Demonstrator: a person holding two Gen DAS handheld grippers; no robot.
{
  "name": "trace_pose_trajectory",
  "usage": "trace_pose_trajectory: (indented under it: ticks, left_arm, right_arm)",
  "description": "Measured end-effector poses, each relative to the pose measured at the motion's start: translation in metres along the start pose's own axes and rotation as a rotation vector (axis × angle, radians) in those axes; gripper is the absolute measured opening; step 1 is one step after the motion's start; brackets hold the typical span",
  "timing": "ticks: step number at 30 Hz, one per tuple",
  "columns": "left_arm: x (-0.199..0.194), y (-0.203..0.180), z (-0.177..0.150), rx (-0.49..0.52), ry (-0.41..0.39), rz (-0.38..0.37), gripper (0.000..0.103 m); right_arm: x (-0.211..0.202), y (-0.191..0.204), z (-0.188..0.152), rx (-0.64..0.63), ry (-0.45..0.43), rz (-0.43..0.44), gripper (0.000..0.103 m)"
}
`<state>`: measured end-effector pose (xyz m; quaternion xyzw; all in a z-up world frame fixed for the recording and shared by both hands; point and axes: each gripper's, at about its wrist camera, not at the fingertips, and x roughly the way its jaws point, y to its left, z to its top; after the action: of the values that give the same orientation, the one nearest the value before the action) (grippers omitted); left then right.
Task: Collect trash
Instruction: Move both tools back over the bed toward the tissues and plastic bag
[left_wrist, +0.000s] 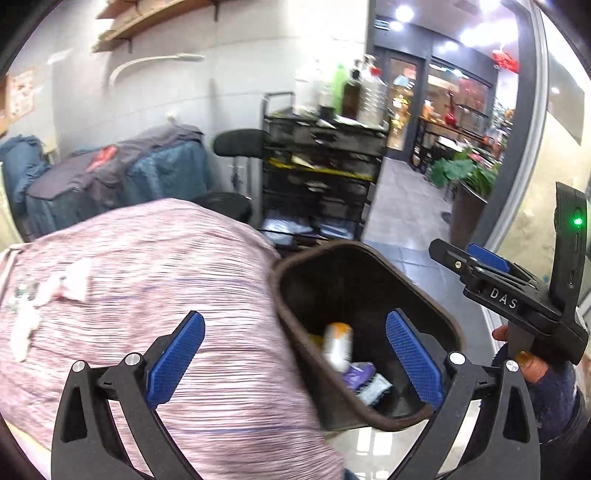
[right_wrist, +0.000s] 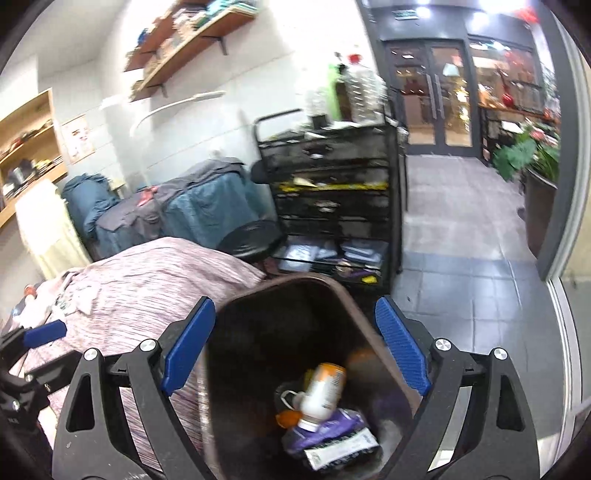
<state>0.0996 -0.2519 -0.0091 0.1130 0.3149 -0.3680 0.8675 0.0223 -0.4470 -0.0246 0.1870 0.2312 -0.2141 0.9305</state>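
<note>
Below, the bin (right_wrist: 258, 306) is holding a bottle (right_wrist: 323, 391) lying on a purple packet (right_wrist: 328, 430); both grippers (left_wrist: 295, 354) (right_wrist: 295, 343) are hanging spread, empty.

The left black two-finger gripper with blue ribbed pads (left_wrist: 295, 363) hangs with its jaws spread wide, nothing between them. The right black gripper with blue pads (right_wrist: 295, 349) is spread just as wide (also empty), and a hand in a dark sleeve (left_wrist: 524, 363) grips its handle.
</note>
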Motion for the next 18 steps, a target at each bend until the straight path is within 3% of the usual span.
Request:
trace_pose_trajectory:
  ticks: [9,18]
  left_arm:
    - [-0.038,0.071,-0.006,-0.089,-0.056,0.126,0.097]
    - [-0.062,0.154,-0.04,-0.184,-0.009,0.271,0.097]
  right_arm:
    - [0.007,0.081,0.005,-0.113,-0.048,0.185,0.093]
    - [0.028,0.18,-0.007,-0.304,0.065,0.419,0.095]
